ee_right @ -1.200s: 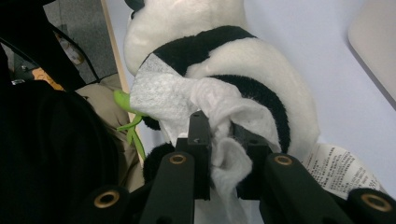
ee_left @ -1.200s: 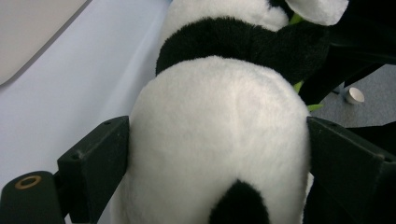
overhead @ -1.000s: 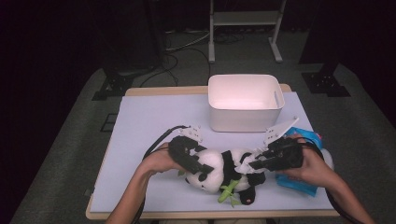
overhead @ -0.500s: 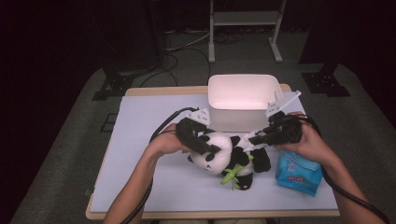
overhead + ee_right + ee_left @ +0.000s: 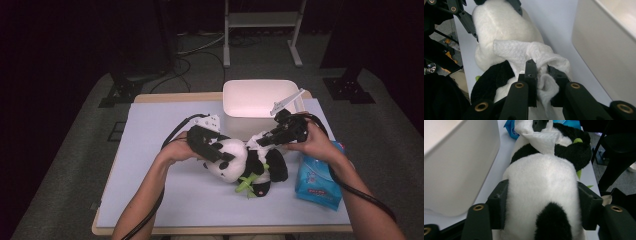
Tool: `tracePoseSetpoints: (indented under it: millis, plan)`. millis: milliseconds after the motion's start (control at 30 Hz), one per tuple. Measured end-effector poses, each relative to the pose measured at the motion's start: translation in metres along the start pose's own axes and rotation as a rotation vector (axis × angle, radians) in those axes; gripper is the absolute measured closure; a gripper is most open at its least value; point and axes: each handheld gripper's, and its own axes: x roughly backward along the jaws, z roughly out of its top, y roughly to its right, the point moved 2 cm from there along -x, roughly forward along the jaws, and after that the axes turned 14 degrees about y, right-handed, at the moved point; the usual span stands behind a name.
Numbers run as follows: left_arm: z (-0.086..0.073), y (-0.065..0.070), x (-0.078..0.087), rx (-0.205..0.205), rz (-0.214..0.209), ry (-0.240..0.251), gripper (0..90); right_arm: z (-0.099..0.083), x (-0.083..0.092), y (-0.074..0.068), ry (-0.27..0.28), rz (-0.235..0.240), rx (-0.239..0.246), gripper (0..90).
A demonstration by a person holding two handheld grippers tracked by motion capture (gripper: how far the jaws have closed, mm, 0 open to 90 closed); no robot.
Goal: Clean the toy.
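panda [image 5: 235,161]: plush, lying on the table [image 5: 150,150] right in front of the white bin [image 5: 260,100]
left hand-held gripper [image 5: 222,156]: jaws just widened a bit, clamped on both sides of panda's head
right hand-held gripper [image 5: 261,142]: pinching a white tissue [image 5: 534,56] against panda's body
wipes pack [image 5: 317,175]: blue, beside panda

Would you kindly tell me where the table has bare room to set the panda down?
The white mat lies bare left of the black-and-white plush panda and along its near edge. It's crowded between the white plastic bin and blue tissue pack.
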Motion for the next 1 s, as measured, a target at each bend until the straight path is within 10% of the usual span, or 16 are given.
tracePoseSetpoints:
  millis: [333, 1000]
  plan:
    - [-0.01, 0.013, 0.011, 0.127, 0.033, -0.056, 10.5, -0.002, -0.012, -0.031, -0.019, 0.028, 0.056, 78.8]
    - [-0.033, 0.023, -0.011, 0.268, -0.084, -0.138, 5.6, -0.011, -0.015, -0.069, -0.078, 0.069, 0.138, 78.2]
